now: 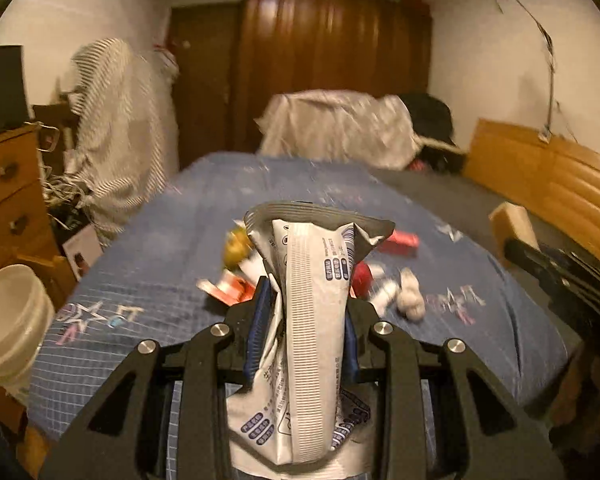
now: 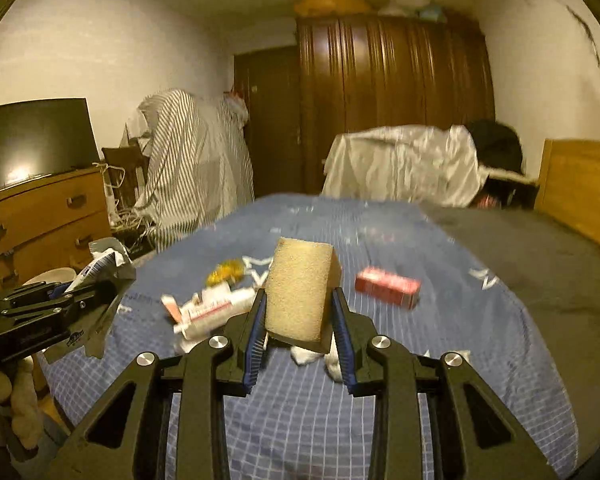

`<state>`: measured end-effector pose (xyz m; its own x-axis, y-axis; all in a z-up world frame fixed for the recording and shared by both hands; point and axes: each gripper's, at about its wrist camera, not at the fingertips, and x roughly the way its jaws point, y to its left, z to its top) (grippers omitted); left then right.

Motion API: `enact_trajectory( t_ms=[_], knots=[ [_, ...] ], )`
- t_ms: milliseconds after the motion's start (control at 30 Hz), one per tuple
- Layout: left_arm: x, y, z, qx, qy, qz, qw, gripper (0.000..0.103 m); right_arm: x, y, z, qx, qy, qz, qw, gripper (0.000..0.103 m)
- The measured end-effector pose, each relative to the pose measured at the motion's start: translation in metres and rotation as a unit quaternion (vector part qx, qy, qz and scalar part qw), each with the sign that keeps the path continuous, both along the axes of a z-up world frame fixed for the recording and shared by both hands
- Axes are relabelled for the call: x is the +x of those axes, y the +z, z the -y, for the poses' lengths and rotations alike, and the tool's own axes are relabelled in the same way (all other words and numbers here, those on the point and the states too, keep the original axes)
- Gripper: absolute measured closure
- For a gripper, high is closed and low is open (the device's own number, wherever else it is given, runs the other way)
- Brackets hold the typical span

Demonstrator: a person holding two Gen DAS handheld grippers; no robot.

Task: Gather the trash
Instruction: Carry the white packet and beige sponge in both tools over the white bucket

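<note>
From the left wrist camera, the left gripper (image 1: 306,312) is clamped on a crumpled silver and white wrapper (image 1: 314,320) that stands up between its blue pads, lifted above the blue checked bedspread (image 1: 172,240). Behind it, toward 12 o'clock, loose trash lies on the bedspread: a yellow wrapper (image 1: 236,246), a red box (image 1: 400,242) at 1 o'clock, and a white wad (image 1: 410,294) at 2 o'clock. A white bucket (image 1: 10,316) sits at 9 o'clock beside the bed. From the right wrist camera, the right gripper (image 2: 299,312) squeezes a tan sponge (image 2: 300,296) held clear of the bedspread. A tube (image 2: 212,310) lies at 10 o'clock of it, and the red box at 2 o'clock.
</note>
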<state>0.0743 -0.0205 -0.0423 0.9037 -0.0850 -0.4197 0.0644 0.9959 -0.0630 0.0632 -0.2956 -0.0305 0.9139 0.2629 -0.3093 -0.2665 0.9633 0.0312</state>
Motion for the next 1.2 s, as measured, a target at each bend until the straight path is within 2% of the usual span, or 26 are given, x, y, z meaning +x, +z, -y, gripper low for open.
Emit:
enact_trajectory(
  t_ms=[167,367,567,867,1033,1200],
  knots=[
    [-0.009,0.006,0.004,0.0,0.024,0.024,0.9994,0.073,-0.012,0.012,-0.011,-0.009,-0.008,0.01,1.0,0.07],
    [-0.01,0.01,0.006,-0.007,0.021,0.024,0.9995,0.073,-0.016,0.02,-0.013,-0.015,-0.002,0.009,1.0,0.07],
    [-0.009,0.018,-0.02,-0.011,0.04,0.028,0.9987,0.073,-0.002,0.032,-0.032,-0.02,0.034,0.0,0.999,0.07],
    [-0.014,0.044,-0.114,-0.012,0.13,0.023,0.9911,0.073,0.034,0.059,-0.126,-0.021,0.123,-0.003,0.992,0.07],
    [-0.03,0.058,-0.181,-0.009,0.198,0.02,0.98,0.073,0.048,0.073,-0.195,-0.023,0.177,-0.011,0.984,0.07],
    [-0.049,0.068,-0.248,-0.005,0.257,0.006,0.9665,0.073,0.057,0.085,-0.279,-0.031,0.245,-0.027,0.969,0.07]
  ],
)
